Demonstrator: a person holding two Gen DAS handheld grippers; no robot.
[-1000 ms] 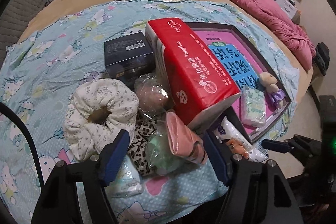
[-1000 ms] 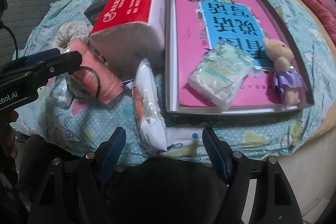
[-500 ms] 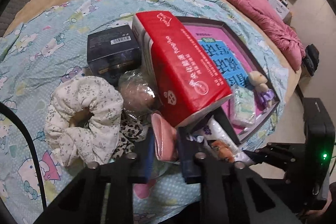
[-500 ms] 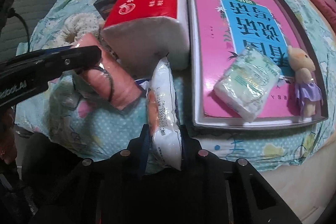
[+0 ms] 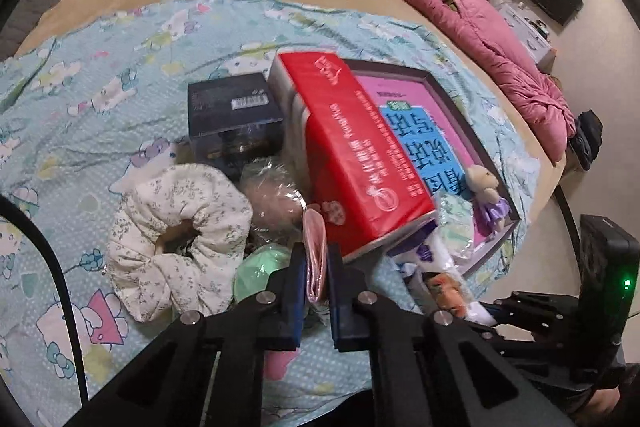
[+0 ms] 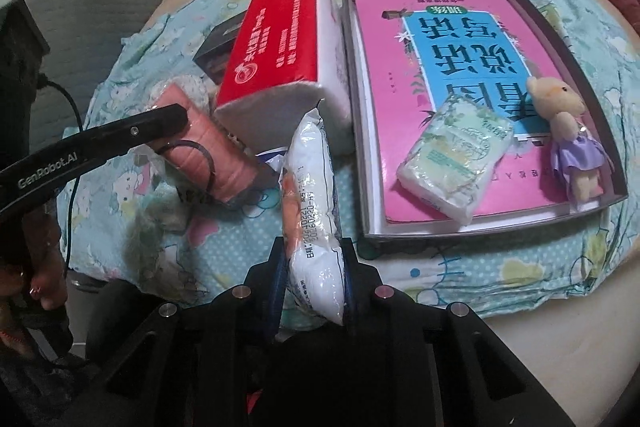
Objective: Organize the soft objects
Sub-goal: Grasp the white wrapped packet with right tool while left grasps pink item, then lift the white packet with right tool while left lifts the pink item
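"GenRobot.AI" marks the left tool (image 5: 314, 277), its jaws closing on the pink roll (image 5: 315, 255); the right tool (image 6: 314, 269) grips a white packet (image 6: 314, 195), narrow.

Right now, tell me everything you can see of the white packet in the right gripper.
The white packet is a soft, glossy plastic pouch, long and narrow, with an orange picture on one side and small dark printed digits. It stands on edge, reaching away toward the red tissue pack. The right gripper is shut on its near end, pinching it. It lies beside the tray, outside it, over the blue patterned sheet.
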